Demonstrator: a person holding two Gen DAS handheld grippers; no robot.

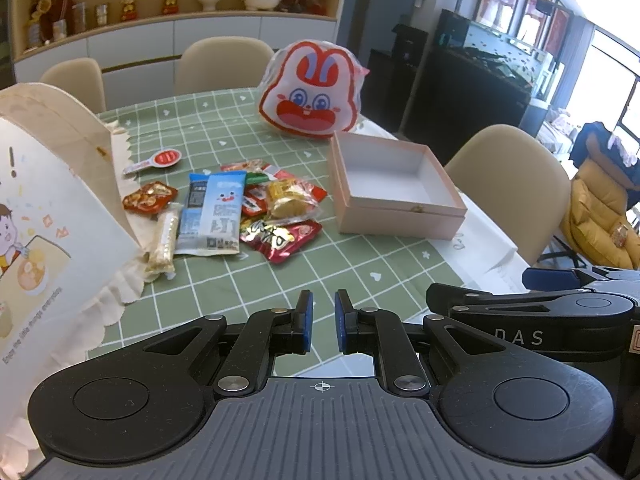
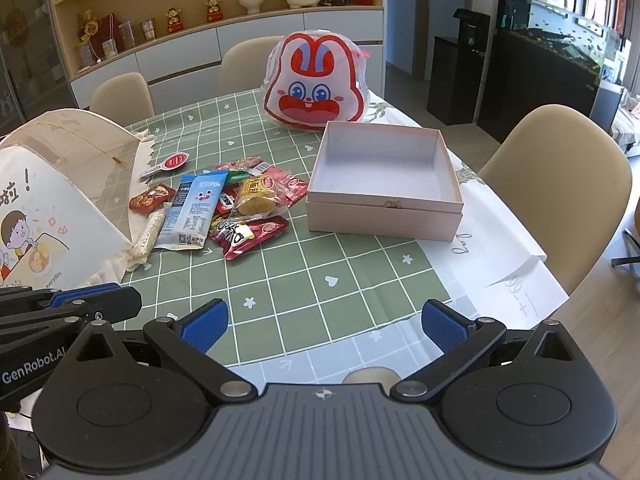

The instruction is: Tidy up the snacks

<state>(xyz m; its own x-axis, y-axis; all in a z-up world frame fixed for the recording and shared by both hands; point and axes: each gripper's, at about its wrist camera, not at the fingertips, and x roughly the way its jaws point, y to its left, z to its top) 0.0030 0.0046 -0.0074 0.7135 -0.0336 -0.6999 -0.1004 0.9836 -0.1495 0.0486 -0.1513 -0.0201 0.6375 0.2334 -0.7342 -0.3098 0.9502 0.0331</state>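
A pile of several snack packets (image 1: 248, 212) (image 2: 236, 208) lies on the green checked tablecloth, with a blue-and-white packet (image 1: 212, 216) (image 2: 192, 212) at its left. To the right of the pile stands an open pink box (image 1: 394, 188) (image 2: 384, 184), white inside and holding nothing. My left gripper (image 1: 323, 320) hovers over the near tablecloth, shut with only a narrow gap and nothing between its pads. Beside it my right gripper (image 2: 324, 326) stands open over the table's near edge, nothing between its fingers. Both are well short of the snacks.
A rabbit-face bag (image 1: 310, 88) (image 2: 314, 82) stands behind the box. A white mesh food cover (image 1: 48, 184) (image 2: 60, 188) fills the left. A red-headed clip (image 1: 156, 160) (image 2: 168, 164) lies behind the pile. Beige chairs (image 2: 560, 184) ring the table; white paper (image 2: 500, 256) lies at the right edge.
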